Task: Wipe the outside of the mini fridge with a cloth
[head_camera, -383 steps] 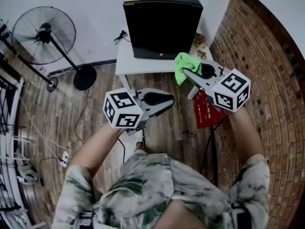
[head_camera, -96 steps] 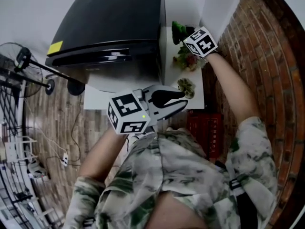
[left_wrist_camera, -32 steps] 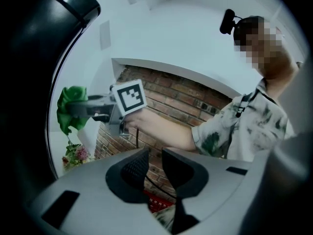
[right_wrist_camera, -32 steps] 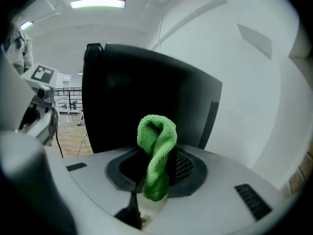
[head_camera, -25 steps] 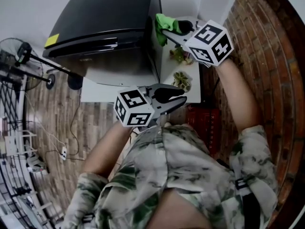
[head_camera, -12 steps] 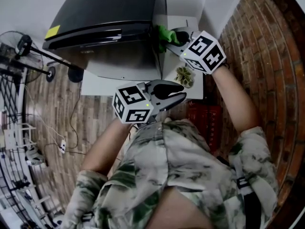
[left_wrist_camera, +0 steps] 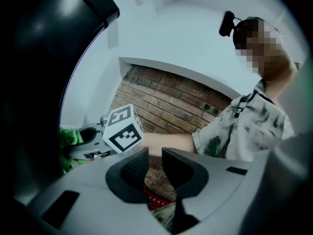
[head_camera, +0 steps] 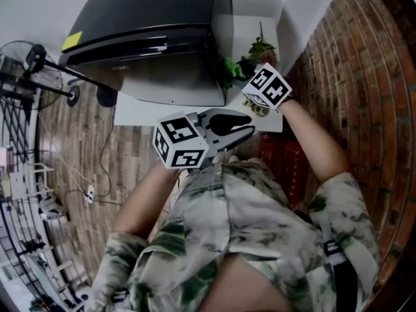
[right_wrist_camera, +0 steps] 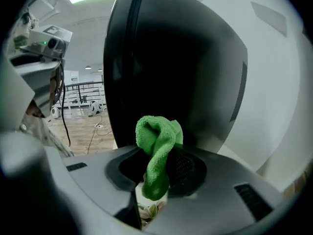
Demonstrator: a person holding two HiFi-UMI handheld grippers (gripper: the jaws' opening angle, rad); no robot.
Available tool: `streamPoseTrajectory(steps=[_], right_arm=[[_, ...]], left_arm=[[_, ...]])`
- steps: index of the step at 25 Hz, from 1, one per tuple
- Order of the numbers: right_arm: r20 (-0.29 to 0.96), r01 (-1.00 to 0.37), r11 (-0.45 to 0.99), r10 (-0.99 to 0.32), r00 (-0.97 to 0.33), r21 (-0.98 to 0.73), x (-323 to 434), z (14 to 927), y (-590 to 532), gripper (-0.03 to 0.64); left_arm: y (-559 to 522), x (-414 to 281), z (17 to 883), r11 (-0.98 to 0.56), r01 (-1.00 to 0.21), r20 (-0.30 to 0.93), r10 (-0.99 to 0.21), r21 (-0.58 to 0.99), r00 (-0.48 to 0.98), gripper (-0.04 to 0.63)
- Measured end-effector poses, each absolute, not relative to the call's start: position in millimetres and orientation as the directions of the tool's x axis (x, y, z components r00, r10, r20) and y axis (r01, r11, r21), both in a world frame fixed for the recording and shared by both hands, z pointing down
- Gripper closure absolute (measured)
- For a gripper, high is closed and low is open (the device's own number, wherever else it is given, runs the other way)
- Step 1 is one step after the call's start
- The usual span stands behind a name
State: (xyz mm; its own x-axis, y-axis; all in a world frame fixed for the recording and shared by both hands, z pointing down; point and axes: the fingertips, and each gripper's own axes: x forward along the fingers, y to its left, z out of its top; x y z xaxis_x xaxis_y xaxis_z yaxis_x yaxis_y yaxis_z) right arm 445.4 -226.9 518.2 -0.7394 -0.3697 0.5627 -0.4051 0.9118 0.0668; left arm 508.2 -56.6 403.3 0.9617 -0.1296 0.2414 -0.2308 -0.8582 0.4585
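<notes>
Nearest me in the head view, the left tongs (head_camera: 244,130) hang over the table's front edge; in the left gripper view their jaws stand only a narrow gap apart with nothing between them, just brick and a red crate (head_camera: 289,168) showing through; the crate sits on the floor at about 4 o'clock from them. At roughly 1 o'clock from the left tongs, the right tongs (right_wrist_camera: 159,175) are clamped on the green cloth (right_wrist_camera: 156,146), which bunches up above the jaws and hangs down in a fold between them; a small succulent (right_wrist_camera: 146,212) shows beneath. The cloth is held up at the right side wall of the black mini fridge (head_camera: 149,18), close to its front corner; I cannot tell whether it touches. The fridge stands on the white table (head_camera: 140,112), towards 11 o'clock; a leafy plant (head_camera: 260,46) sits on the table at 12 o'clock from the right tongs; a floor fan (head_camera: 26,57) stands far off at 9 o'clock.
</notes>
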Motion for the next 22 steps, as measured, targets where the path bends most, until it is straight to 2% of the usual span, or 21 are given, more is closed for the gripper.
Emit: streamPoseTrajectory(steps=[9, 22], right_arm=[[0.686, -0.392, 0.918, -0.325, -0.651, 0.063, 445, 611, -231, 0.505], [0.756, -0.396, 0.916, -0.3, -0.582, 0.059, 446, 651, -241, 0.505]], left_arm=[[-63, 502, 411, -0.85, -0.244, 0.248, -0.139, 0.468, 0.959, 0.522], [-75, 486, 416, -0.852, -0.216, 0.237, -0.112, 0.477, 0.965, 0.522]])
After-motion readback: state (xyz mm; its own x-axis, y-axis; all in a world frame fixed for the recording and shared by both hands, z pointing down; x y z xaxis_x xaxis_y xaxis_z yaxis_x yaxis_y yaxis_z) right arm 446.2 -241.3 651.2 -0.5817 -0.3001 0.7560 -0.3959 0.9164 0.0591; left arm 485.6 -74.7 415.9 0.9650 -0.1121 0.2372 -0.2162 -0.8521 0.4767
